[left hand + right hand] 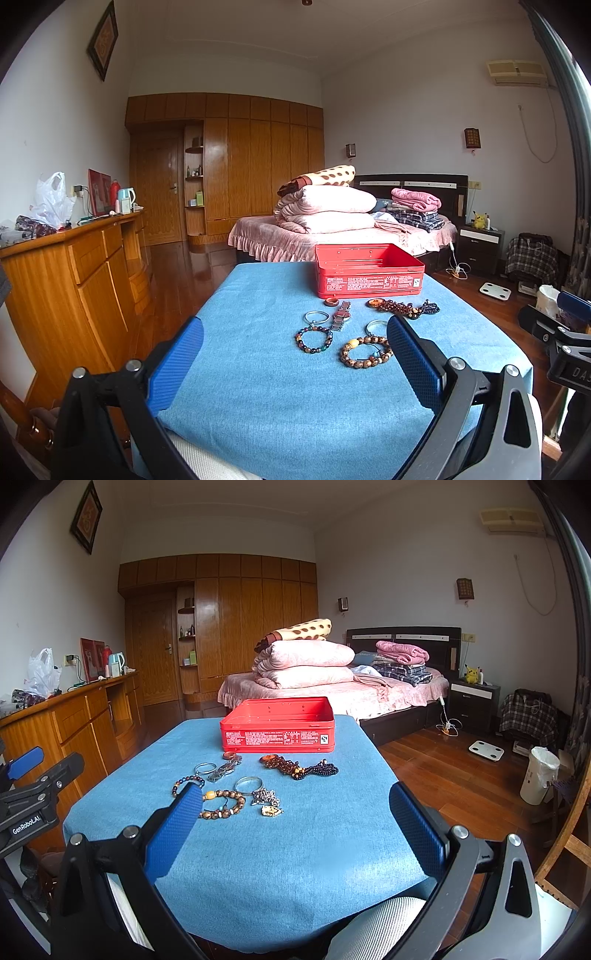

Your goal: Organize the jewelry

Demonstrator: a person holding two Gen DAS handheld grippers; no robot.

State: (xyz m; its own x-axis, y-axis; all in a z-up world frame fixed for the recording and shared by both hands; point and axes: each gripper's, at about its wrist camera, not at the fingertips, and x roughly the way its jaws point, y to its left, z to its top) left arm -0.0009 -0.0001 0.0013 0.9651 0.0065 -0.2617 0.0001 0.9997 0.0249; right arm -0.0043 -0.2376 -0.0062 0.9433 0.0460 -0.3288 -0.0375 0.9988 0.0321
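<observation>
Jewelry lies loose on the blue desk (295, 849), mid-frame, just before the empty red tin (277, 725). Both the left gripper (295, 354) and right gripper (295, 823) hang released, holding nothing. The bead necklace (299, 766) may snag neighbours; the thin bangle (248, 785) could slip from the jaws, dragging the cloth.

i'm looking into a bedroom with pale walls (406, 572) and a glossy wood floor (443, 768). straight ahead, past the table's blue cloth (295, 849), stands a bed (332, 694) with folded quilts (303, 661) stacked on it. behind it a wardrobe (240, 609) covers the far wall. a sideboard (92, 266) runs along the left. to the right are a nightstand (472, 701), a white bin (539, 775) and, high up, an air conditioner (511, 520).
</observation>
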